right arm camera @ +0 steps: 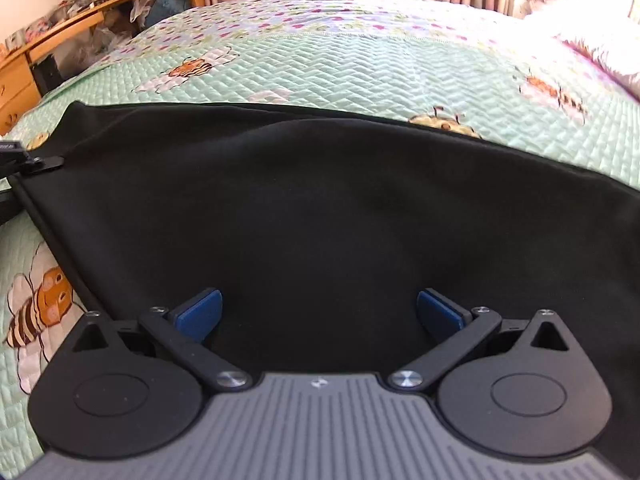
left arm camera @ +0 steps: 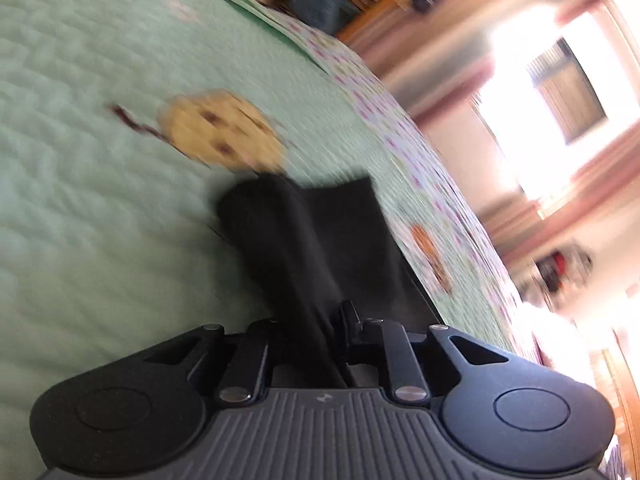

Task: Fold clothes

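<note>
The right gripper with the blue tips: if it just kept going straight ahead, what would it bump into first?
Most likely the black garment. The right gripper is open, and the cloth fills the view directly ahead of its blue fingertips. The green bedspread shows only beyond it. Exact depth is unclear.

Left gripper [left arm camera: 336,320] is rolled hard onto its side, jaws pinched together on a fold of black garment [left arm camera: 304,240]. Right gripper [right arm camera: 319,308] sits level and low, blue pads [right arm camera: 198,314] spread wide, gripping nothing.
</note>
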Motion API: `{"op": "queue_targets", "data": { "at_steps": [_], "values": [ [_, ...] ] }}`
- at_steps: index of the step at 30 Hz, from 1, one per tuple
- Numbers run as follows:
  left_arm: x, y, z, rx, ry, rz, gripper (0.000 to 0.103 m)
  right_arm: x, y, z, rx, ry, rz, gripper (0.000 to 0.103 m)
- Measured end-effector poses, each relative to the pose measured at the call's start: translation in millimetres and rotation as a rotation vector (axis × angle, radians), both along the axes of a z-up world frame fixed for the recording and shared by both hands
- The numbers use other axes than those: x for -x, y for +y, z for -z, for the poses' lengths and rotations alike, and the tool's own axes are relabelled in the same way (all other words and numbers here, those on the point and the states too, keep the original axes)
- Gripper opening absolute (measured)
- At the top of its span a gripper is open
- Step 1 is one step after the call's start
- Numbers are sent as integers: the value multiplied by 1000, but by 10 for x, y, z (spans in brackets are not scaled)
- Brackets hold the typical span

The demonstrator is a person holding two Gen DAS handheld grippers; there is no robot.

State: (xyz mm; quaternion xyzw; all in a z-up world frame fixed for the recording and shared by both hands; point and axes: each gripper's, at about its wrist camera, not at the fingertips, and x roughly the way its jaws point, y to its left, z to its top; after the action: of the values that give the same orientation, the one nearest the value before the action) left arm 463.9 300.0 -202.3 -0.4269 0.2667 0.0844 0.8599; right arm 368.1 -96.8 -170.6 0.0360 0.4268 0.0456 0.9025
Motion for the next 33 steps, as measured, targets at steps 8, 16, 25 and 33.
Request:
{"op": "queue_targets", "data": {
  "at_steps": [8, 16, 25, 33],
  "values": [
    [451, -68, -368, -140, -53, 82, 60, 16, 96, 25, 35, -8, 32, 103],
    [886, -1059, -906, -287, -160, 429, 102, 65, 58, 33, 33, -57, 17, 103],
    [932, -1364, -318, -406, 54, 328, 102, -306, 830, -373, -45, -181, -338, 68],
    [973, -942, -301, -300, 33, 189, 102, -1680, 2022, -11, 109, -87, -425, 74]
  ]
}}
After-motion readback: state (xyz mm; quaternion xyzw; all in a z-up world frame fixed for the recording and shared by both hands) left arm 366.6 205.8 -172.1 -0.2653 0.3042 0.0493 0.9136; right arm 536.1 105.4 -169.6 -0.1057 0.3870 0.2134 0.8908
